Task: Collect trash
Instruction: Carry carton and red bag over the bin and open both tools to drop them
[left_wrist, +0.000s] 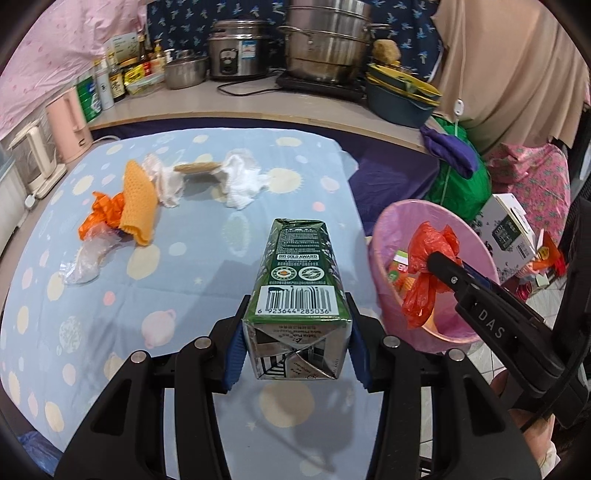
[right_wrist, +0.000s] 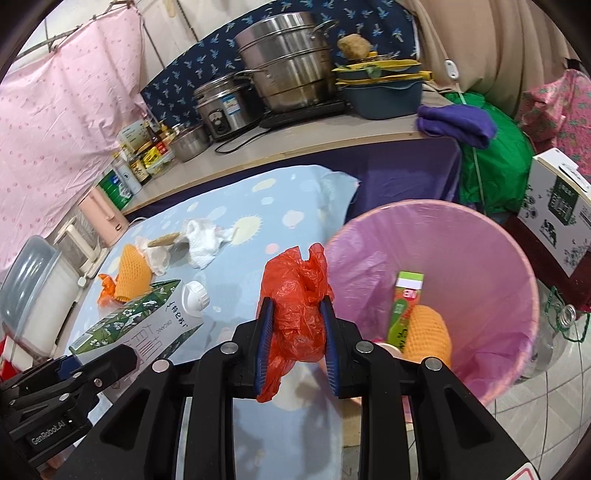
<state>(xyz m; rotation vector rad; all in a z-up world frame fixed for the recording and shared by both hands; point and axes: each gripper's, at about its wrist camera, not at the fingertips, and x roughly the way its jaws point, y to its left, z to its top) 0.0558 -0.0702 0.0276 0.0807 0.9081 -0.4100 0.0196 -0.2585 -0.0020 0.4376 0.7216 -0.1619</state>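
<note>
Your left gripper (left_wrist: 297, 354) is clamped on a green carton (left_wrist: 299, 291), its blue pads (left_wrist: 234, 354) pressing the carton's two sides near the folded silver end. The carton points straight ahead from the tool, above the blue patterned tablecloth (left_wrist: 184, 295). From your right wrist camera the same carton (right_wrist: 147, 317) shows at lower left, white cap facing the bin side.

Your right gripper (right_wrist: 297, 332) is closed on a crumpled red plastic bag (right_wrist: 295, 306), which bulges out above the fingertips and hangs down below them. Just ahead and to the right of that tool stands the pink bin (right_wrist: 509, 295), lined with pink plastic; inside lie a green and red packet (right_wrist: 404, 306) and an orange foam net (right_wrist: 428, 332). The left camera shows the red bag (left_wrist: 428, 266) held over the bin's (left_wrist: 384, 266) open mouth.

Farther ahead of your left tool, on the cloth, lie white tissues (left_wrist: 240, 181), a biscuit (left_wrist: 195, 168) between them, another orange foam net (left_wrist: 138, 201), an orange wrapper (left_wrist: 101, 214) and a clear plastic bag (left_wrist: 86, 258).
</note>
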